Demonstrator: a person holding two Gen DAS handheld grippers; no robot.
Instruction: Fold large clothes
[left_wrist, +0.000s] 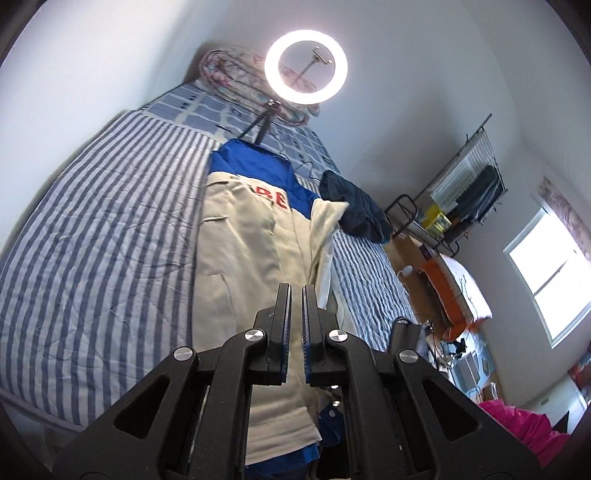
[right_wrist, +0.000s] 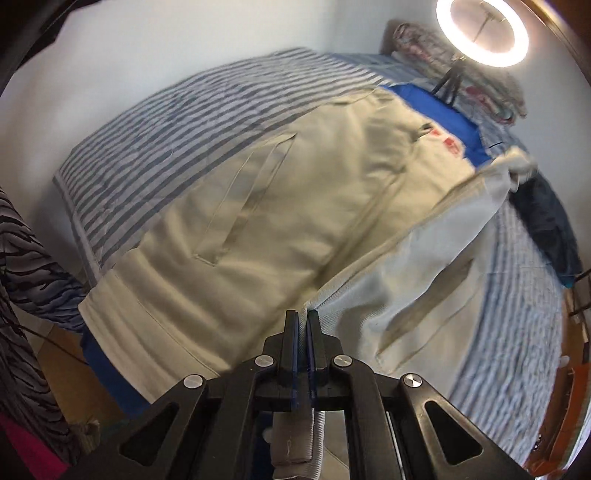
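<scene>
A large cream and blue jacket (left_wrist: 243, 236) with red letters lies lengthwise on the striped bed (left_wrist: 96, 240). One front panel is folded over the body. My left gripper (left_wrist: 296, 295) hovers over the jacket's lower part, its jaws a narrow gap apart with nothing between them. My right gripper (right_wrist: 302, 317) is shut on the cream hem edge of the jacket (right_wrist: 258, 221) and lifts the right panel (right_wrist: 424, 258) off the bed (right_wrist: 177, 122). The ribbed hem shows below the right fingers.
A ring light on a small tripod (left_wrist: 306, 65) stands at the far end of the bed beside a rolled quilt (left_wrist: 236, 77). A dark blue garment (left_wrist: 354, 206) lies at the bed's right edge. A shelf rack (left_wrist: 454, 206) and window (left_wrist: 550, 273) are at right.
</scene>
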